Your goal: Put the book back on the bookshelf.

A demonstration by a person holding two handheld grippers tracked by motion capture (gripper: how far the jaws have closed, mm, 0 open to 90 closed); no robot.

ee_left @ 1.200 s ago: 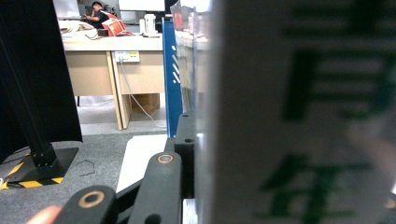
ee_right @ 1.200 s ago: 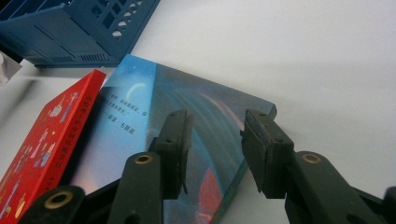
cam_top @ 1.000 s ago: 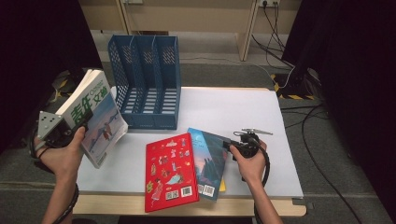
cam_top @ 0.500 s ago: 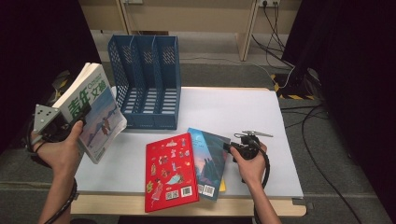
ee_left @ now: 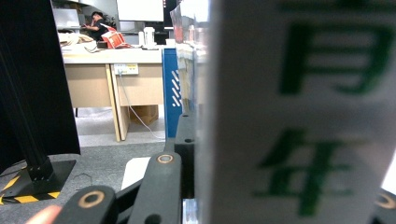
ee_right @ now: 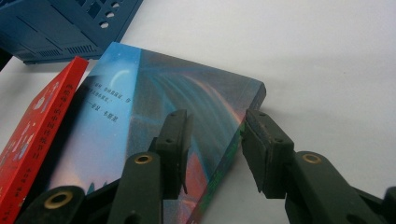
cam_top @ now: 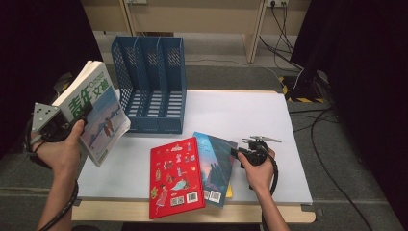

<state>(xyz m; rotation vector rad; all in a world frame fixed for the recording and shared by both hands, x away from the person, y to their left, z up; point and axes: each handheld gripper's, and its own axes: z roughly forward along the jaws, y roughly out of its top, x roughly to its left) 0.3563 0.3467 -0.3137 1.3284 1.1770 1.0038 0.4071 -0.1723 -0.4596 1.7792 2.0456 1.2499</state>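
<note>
Three books are in play on and above a white table. At the left of the high view, the left gripper pinches a white book with green characters, holding it raised and tilted off the table's left edge, just left of the blue file rack; in the left gripper view the book's white spine takes the right half of the frame, pressed against the inner black jaw, with the blue rack beyond it at centre. In the lower middle of the high view a red book lies flat, overlapping a dark blue book to its right; the right gripper sits at that book's right edge; in the right gripper view its jaws are spread, straddling the blue book's near edge, one above the cover and one beside it, not visibly clamped; the red book shows at lower left.
</note>
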